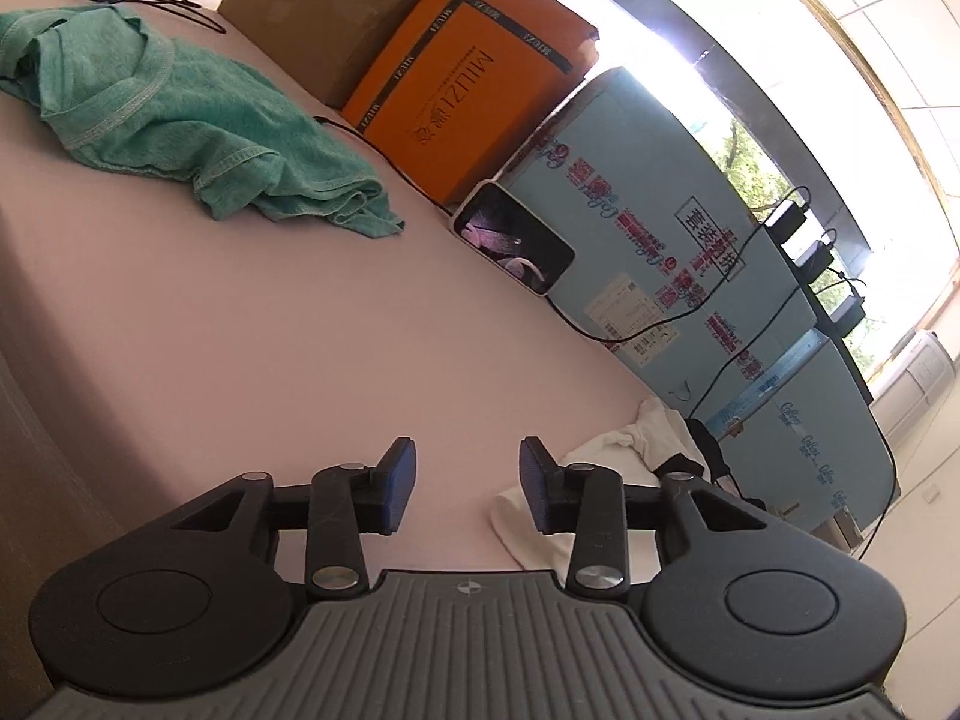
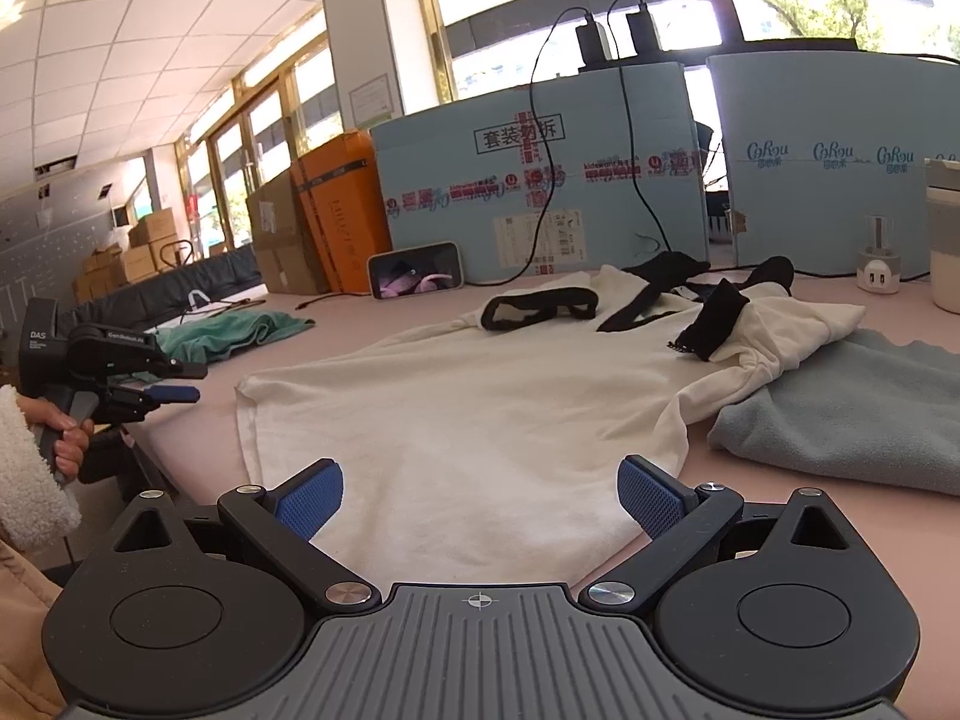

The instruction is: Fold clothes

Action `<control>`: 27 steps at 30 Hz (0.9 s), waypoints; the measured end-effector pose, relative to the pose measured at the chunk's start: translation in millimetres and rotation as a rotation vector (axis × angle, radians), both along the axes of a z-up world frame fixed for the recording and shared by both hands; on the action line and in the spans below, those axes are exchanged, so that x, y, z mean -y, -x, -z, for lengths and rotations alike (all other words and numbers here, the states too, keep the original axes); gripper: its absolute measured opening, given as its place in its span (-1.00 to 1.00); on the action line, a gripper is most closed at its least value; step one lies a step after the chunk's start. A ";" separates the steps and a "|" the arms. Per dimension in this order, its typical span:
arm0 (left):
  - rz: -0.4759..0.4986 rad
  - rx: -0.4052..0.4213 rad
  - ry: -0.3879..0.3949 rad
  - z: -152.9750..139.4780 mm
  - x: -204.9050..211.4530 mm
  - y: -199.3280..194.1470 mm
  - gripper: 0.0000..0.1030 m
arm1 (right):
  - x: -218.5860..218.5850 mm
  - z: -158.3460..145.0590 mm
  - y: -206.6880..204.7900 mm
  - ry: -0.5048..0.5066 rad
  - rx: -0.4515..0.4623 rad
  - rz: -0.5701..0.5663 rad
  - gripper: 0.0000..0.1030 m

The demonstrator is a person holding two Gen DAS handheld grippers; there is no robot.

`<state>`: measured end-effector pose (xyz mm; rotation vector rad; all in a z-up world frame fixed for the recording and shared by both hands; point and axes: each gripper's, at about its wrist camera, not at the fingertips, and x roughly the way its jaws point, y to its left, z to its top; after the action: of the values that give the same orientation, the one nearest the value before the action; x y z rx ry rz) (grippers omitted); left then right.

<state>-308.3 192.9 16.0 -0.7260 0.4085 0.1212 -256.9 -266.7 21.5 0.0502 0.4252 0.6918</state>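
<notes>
Cream-white cotton shirt with black trim [image 2: 456,396] lies spread on the pink surface [image 2: 780,516], long axis running from the near hem away to the black collar by the boxes. Three garments: this, one crumpled teal shirt [image 1: 180,120], one grey-blue fleece [image 2: 852,420]. Left hand-held gripper [image 1: 468,486] spread, empty; right hand-held gripper [image 2: 480,498] spread over the hem.

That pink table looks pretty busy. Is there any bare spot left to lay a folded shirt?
Yes. The widest bare stretch of the pink table lies between the green garment, the propped phone and the white shirt. The far right is crowded: grey-blue towel, charger, cup. Cables run along the boxes.
</notes>
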 end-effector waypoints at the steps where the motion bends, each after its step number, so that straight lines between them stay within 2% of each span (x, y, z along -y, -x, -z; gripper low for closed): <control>1: 0.031 0.009 -0.012 -3.4 5.7 -4.3 -0.19 | 0.9 -1.0 2.7 0.005 0.005 -0.011 0.94; 4: 0.107 0.013 -0.047 -9.3 21.9 -16.6 -0.17 | 4.2 -3.5 10.4 0.029 0.003 -0.025 0.92; 6: 0.124 0.001 -0.079 -9.8 30.2 -22.8 -0.18 | 8.1 -4.0 13.1 0.044 -0.021 -0.001 0.89; 7: 0.125 -0.008 -0.093 -8.7 32.4 -25.8 -0.19 | 10.9 -4.2 14.2 0.044 -0.039 0.009 0.79; 8: 0.128 -0.016 -0.105 -7.3 34.2 -28.8 -0.20 | 14.4 -4.4 14.9 0.032 -0.062 0.002 0.59; 9: 0.128 -0.025 -0.119 -5.5 35.4 -31.8 -0.21 | 17.4 -4.8 15.8 0.021 -0.083 -0.008 0.29; 11: 0.125 -0.044 -0.152 -1.9 37.6 -37.4 -0.22 | 19.9 -5.1 18.7 0.022 -0.121 -0.029 -0.01; 14: 0.128 -0.064 -0.188 2.4 40.2 -42.5 -0.22 | 17.4 -2.8 25.5 0.053 -0.161 -0.070 -0.18; 18: 0.142 -0.060 -0.189 5.7 40.7 -44.2 -0.22 | 13.1 2.4 36.8 0.078 -0.201 -0.119 -0.18; 25: 0.142 -0.044 -0.167 10.8 36.6 -45.0 -0.22 | 18.8 20.1 35.8 -0.009 -0.318 -0.097 -0.18; 27: 0.147 -0.040 -0.168 11.5 36.9 -45.3 -0.15 | 21.4 25.5 31.1 -0.058 -0.344 -0.086 -0.18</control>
<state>-262.9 156.0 4.5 -0.5273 0.4826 0.0305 -288.0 -288.1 -4.0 0.2090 0.7406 0.7832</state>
